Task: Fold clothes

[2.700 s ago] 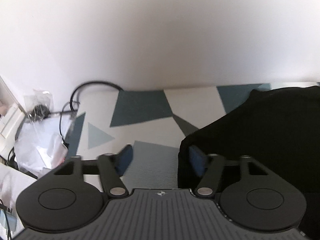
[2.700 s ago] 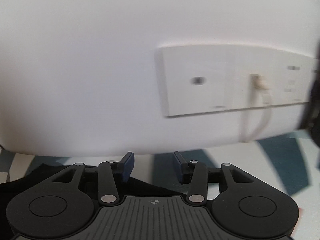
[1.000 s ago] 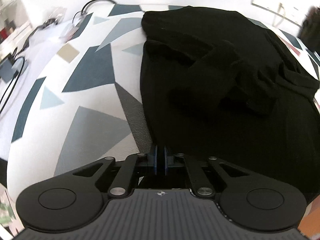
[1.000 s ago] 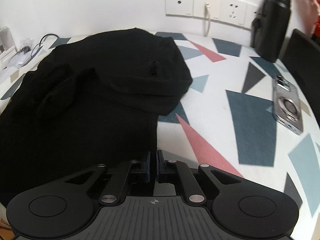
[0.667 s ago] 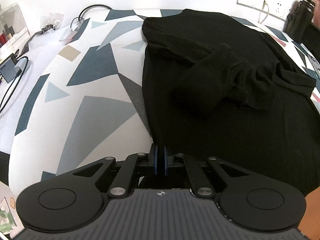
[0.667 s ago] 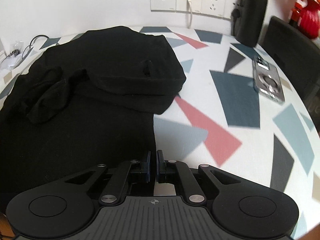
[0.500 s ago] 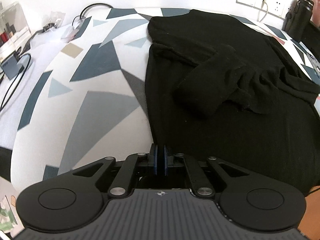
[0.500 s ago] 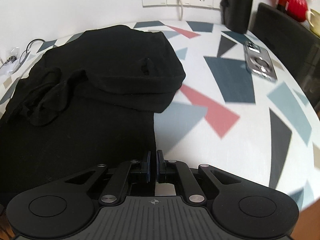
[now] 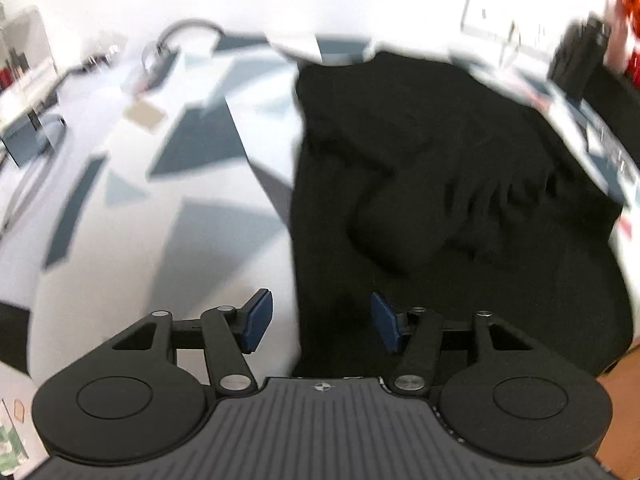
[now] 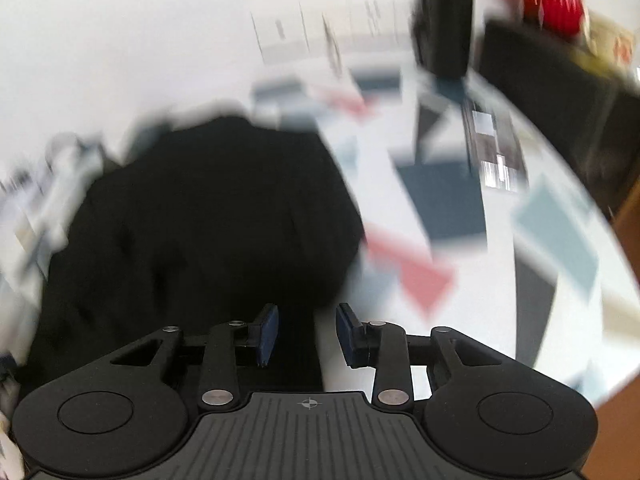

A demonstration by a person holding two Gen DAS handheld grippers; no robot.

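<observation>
Nearest, the left gripper (image 9: 316,320) and right gripper (image 10: 307,334) are opening, nothing pinched between their pads. Just beyond, the black garment (image 9: 440,184) lies on the patterned tabletop (image 9: 168,208) with 1 fold made, its sleeves bunched; more folds seem due

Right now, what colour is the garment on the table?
Plain black garment, clearest in the left wrist view.

left gripper (image 9: 318,322): matte black, ribbed grey deck behind the fingers, two round discs beside it | links: black bars with silver screws | pads (image 9: 256,322): dark blue | right gripper (image 10: 307,336): same build, crosshair mark on deck
</observation>
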